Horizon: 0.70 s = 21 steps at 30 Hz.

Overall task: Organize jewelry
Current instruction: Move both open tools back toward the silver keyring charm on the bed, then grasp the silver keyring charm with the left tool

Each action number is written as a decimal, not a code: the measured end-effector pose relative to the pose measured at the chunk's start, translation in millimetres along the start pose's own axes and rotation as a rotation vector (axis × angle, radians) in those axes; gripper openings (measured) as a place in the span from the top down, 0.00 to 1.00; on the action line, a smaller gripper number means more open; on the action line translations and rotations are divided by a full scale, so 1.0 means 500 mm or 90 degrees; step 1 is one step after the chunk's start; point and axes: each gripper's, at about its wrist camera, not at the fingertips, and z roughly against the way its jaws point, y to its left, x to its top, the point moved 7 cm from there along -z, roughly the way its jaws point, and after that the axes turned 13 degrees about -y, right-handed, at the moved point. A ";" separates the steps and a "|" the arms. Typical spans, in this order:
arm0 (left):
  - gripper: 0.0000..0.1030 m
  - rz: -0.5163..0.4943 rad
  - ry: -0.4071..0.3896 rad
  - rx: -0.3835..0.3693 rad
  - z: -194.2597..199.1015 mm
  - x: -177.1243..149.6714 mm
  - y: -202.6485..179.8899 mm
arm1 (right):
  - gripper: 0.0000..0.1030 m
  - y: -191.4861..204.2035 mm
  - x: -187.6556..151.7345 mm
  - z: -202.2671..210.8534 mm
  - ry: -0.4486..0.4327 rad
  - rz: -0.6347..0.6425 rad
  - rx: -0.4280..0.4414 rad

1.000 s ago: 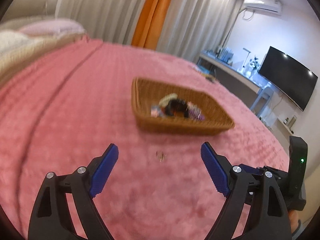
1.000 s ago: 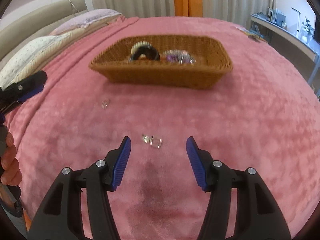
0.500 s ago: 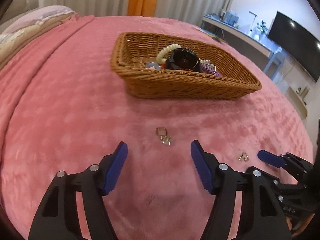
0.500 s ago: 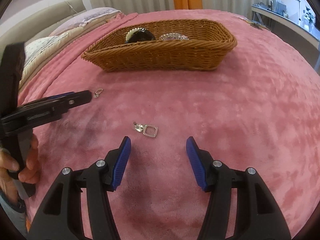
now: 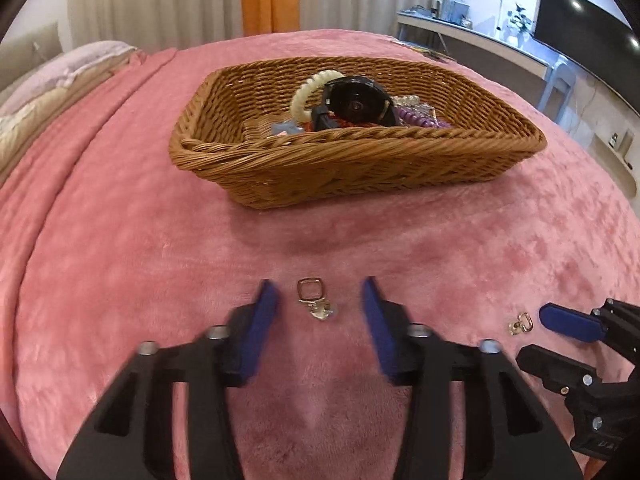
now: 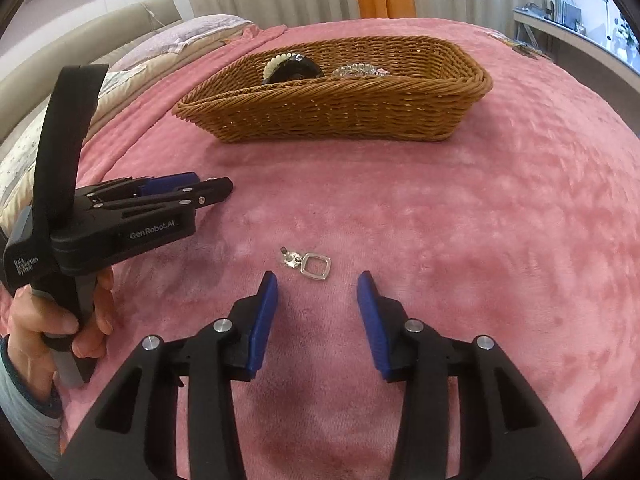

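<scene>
while both sets of jaws are closing with nothing pressed yet, each has its own earring ahead on the bed (image 5: 120, 260). the left gripper (image 5: 320, 300) straddles the left earring (image 5: 314, 304), long axis running away toward the basket (image 5: 344, 168), loop end far. the right gripper (image 6: 316, 280) sits just short of the right earring (image 6: 308, 265), which lies crosswise, loop to the right. the basket, toward the bed's far side, holds a watch (image 5: 356, 102), a cream coil (image 5: 310, 88) and beads.
</scene>
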 end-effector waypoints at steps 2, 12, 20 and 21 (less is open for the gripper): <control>0.81 -0.010 -0.001 0.001 0.000 -0.001 -0.008 | 0.62 -0.001 0.001 0.001 -0.002 -0.002 0.002; 0.87 0.028 -0.019 -0.033 0.052 -0.021 -0.016 | 0.64 0.011 0.006 -0.001 0.015 0.006 0.019; 0.87 0.052 -0.028 -0.054 0.086 -0.048 -0.015 | 0.71 0.028 0.023 -0.035 0.040 0.006 0.040; 0.87 0.051 -0.028 -0.056 0.085 -0.049 -0.014 | 0.71 0.027 0.025 -0.038 0.042 0.003 0.039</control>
